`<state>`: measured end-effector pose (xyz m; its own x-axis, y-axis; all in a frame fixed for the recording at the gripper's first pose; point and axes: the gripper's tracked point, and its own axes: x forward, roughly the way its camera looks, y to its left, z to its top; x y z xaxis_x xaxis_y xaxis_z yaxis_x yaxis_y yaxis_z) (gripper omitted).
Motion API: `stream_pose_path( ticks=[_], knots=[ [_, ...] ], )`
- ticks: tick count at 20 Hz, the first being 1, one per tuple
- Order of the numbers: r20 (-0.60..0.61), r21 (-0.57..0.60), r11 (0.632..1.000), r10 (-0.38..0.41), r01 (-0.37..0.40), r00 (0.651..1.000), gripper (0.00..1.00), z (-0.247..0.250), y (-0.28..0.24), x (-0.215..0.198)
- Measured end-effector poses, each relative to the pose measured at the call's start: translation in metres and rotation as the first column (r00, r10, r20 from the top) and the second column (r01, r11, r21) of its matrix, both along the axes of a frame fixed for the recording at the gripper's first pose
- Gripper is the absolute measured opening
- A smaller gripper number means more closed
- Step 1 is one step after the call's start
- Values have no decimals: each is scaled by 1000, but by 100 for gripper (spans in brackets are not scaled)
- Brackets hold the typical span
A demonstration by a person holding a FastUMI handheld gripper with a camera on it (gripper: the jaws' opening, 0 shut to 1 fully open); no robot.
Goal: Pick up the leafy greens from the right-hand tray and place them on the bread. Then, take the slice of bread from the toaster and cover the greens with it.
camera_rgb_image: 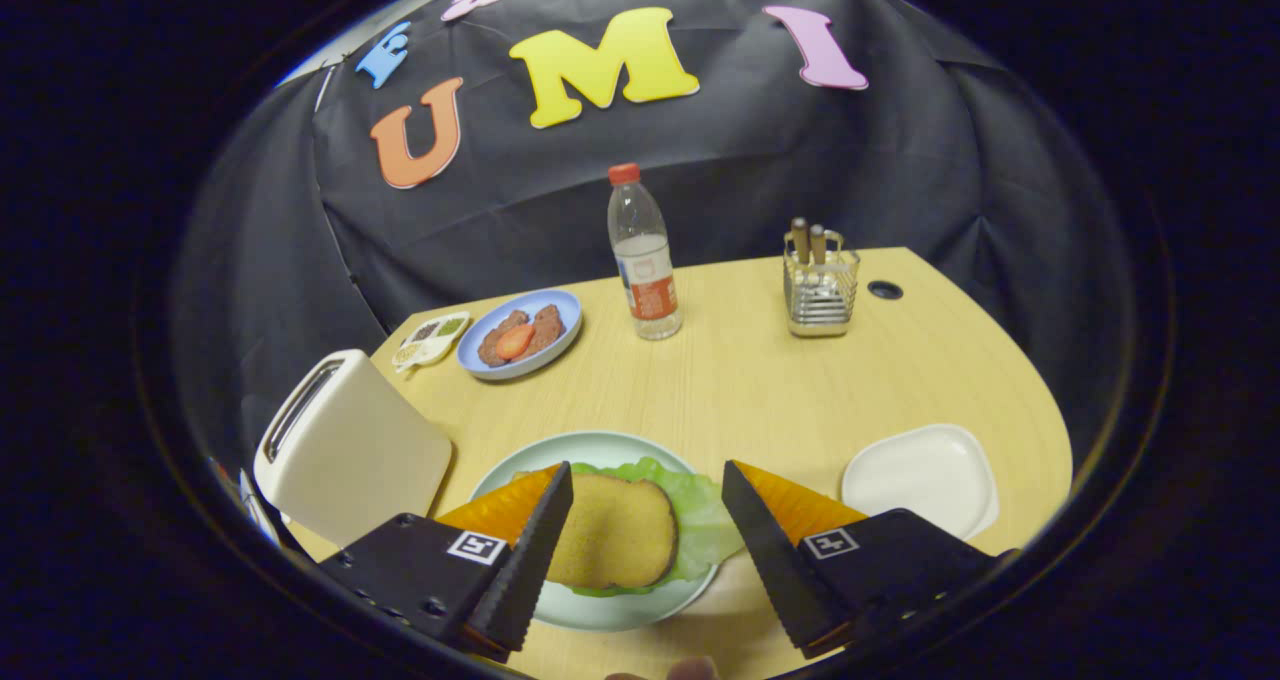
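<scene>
hand-held gripper (647, 505): open, gripping nothing | bread (612, 532): between fingers, over greens (705, 520) on plate (610, 610), lower centre | toaster (345, 450): lower left | judged: sandwich covered

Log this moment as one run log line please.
gripper: jaws open, empty | bread slice: between jaws, on leafy greens | plate: under both | right tray: bare | toaster: beside plate

even overhead light, bright on the wooden table (760, 380), with soft short shadows under the bottle (643, 255) and the utensil holder (821, 295); dim toward the cloth wall at 12 o'clock. strong fisheye bend curves the table edge from 3 to 5 o'clock. centre sharp, open gripper (647, 505) fingers at 6 o'clock slightly soft, no glare.
</scene>
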<state>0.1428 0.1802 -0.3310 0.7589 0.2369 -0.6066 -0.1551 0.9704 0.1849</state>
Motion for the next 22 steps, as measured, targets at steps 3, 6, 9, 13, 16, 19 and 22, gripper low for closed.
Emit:
stream_pose_path(
  ticks=[3,6,9,13,16,19,22],
  knots=[
    [105,-37,999,-2,6,994,96,58,-34,-5],
    [230,-68,996,-37,54,973,96,131,-80,-17],
    [345,-94,990,-62,101,936,96,201,-120,-35],
    [461,-80,984,-105,159,881,96,284,-163,-66],
    [533,-78,979,-119,189,837,96,332,-187,-88],
    [581,-68,975,-135,214,802,96,366,-204,-109],
    [597,-35,972,-168,234,784,96,381,-216,-126]
  ],
)
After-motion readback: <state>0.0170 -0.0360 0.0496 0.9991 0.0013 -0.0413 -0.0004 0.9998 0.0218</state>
